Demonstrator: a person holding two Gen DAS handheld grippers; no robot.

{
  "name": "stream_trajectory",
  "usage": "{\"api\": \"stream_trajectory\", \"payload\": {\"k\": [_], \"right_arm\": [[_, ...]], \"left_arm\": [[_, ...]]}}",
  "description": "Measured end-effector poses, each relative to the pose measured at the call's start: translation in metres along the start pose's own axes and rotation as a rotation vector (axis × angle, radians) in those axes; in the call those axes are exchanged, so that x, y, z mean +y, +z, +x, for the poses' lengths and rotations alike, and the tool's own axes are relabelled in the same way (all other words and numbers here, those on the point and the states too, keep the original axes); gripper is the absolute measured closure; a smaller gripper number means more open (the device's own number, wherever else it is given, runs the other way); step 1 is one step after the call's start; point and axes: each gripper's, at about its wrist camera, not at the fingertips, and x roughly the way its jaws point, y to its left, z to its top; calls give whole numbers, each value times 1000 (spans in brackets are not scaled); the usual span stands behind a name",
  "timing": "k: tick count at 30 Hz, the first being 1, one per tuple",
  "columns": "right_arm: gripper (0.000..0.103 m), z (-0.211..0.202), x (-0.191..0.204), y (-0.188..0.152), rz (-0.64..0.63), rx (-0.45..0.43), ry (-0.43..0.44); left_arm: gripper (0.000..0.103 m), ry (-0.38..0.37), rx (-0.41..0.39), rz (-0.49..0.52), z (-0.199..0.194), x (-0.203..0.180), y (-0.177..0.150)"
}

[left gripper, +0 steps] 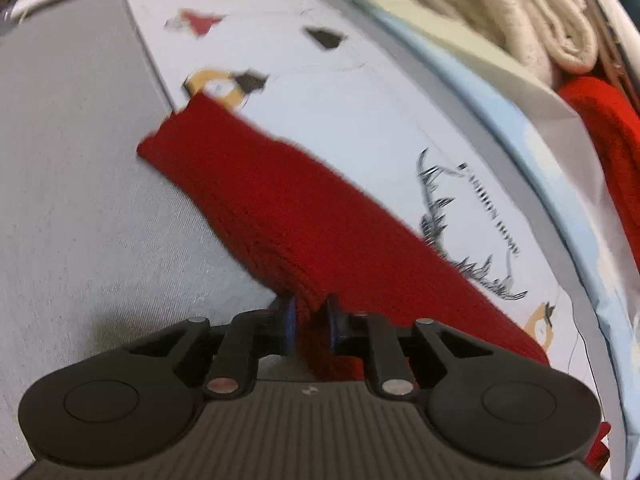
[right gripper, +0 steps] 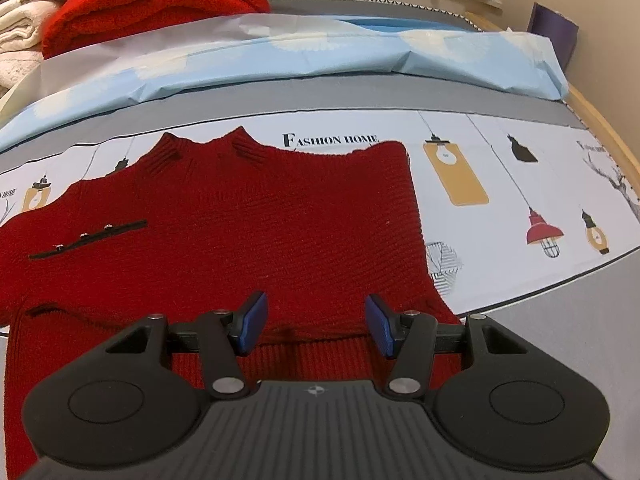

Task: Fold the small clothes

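Observation:
A small dark red knit sweater (right gripper: pixel 248 224) lies spread on the printed cloth (right gripper: pixel 500 184), collar at the far side, with black trim and small buttons on its left part. Its right side is folded in to a straight edge. My right gripper (right gripper: pixel 316 328) is open and empty, hovering over the sweater's near hem. In the left wrist view my left gripper (left gripper: pixel 311 326) is shut on a fold of the sweater's sleeve (left gripper: pixel 256 196), which stretches away to its cuff at the upper left.
A pale blue sheet (right gripper: pixel 360 60) lies beyond the printed cloth. A folded bright red garment (right gripper: pixel 160 0) and cream towels (right gripper: pixel 16 28) are stacked at the back left. Plain grey bedding (left gripper: pixel 72 200) lies beside the sleeve. A wooden edge (right gripper: pixel 608 136) runs along the right.

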Motion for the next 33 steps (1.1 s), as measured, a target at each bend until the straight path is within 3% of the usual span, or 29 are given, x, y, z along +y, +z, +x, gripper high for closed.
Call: {"api": "stream_trajectory", "payload": {"k": [3, 5, 8, 10, 14, 16, 18, 21, 27, 29, 33], "right_arm": [[47, 2, -5, -2, 10, 4, 4], [47, 4, -8, -3, 14, 5, 5], [47, 6, -14, -5, 33, 3, 13], [48, 5, -18, -6, 49, -3, 29], [59, 3, -31, -6, 95, -36, 61], [60, 2, -40, -5, 137, -53, 75], [60, 3, -48, -3, 180, -69, 93], [60, 8, -58, 1, 258, -75, 134], [58, 29, -73, -3, 393, -30, 213], [58, 39, -77, -6, 445, 3, 233], [58, 56, -87, -14, 567, 70, 246]], "left_arm": [[90, -10, -115, 110, -22, -26, -6], [90, -74, -176, 175, -41, -49, -15], [91, -247, -226, 252, -71, -86, -38], [92, -419, -229, 314, -96, -116, -65], [91, -802, -116, 483, -141, -176, -142], [88, -911, 23, 562, -146, -201, -178], [84, -976, 175, 651, -141, -219, -207], [83, -854, 138, 658, -132, -219, -209], [83, -544, 112, 537, -86, -189, -162], [83, -489, 121, 515, -74, -183, -146], [83, -477, 141, 490, -66, -176, -131]]}}
